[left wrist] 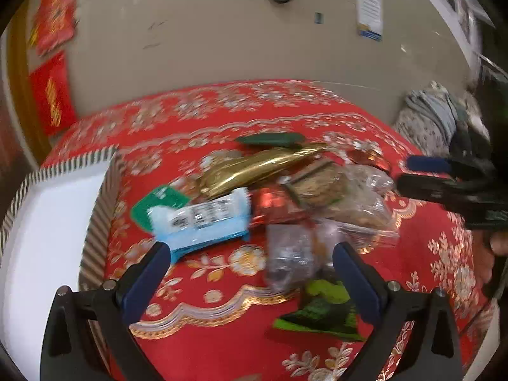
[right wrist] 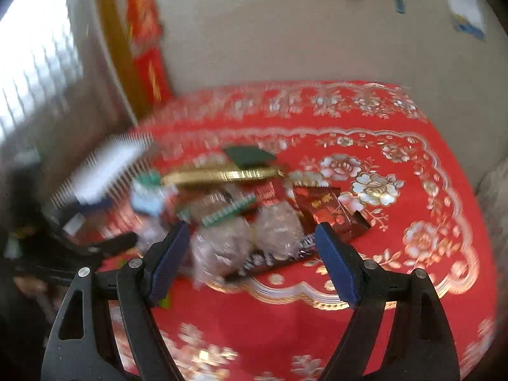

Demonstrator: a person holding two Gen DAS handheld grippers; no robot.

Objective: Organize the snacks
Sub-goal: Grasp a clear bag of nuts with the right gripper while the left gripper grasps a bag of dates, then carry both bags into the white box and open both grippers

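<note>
A heap of snacks lies on the red floral tablecloth (left wrist: 222, 343): a blue-and-white packet (left wrist: 203, 222), a gold foil packet (left wrist: 254, 166), a red wrapper (left wrist: 273, 204), clear bags of biscuits (left wrist: 346, 197), a green foil packet (left wrist: 320, 311). My left gripper (left wrist: 250, 254) is open and empty, above the near edge of the heap. My right gripper (right wrist: 252, 231) is open and empty, over clear bags (right wrist: 247, 238) and a dark bar (right wrist: 273, 258). A brown packet (right wrist: 330, 212) lies beyond. The right gripper shows at the right of the left wrist view (left wrist: 444, 177).
A white box with a striped rim (left wrist: 104, 209) stands at the left of the cloth; it also shows in the right wrist view (right wrist: 104, 165). Red packets (left wrist: 54, 16) lie on the beige floor behind. A cloth bundle (left wrist: 431, 117) sits at the right.
</note>
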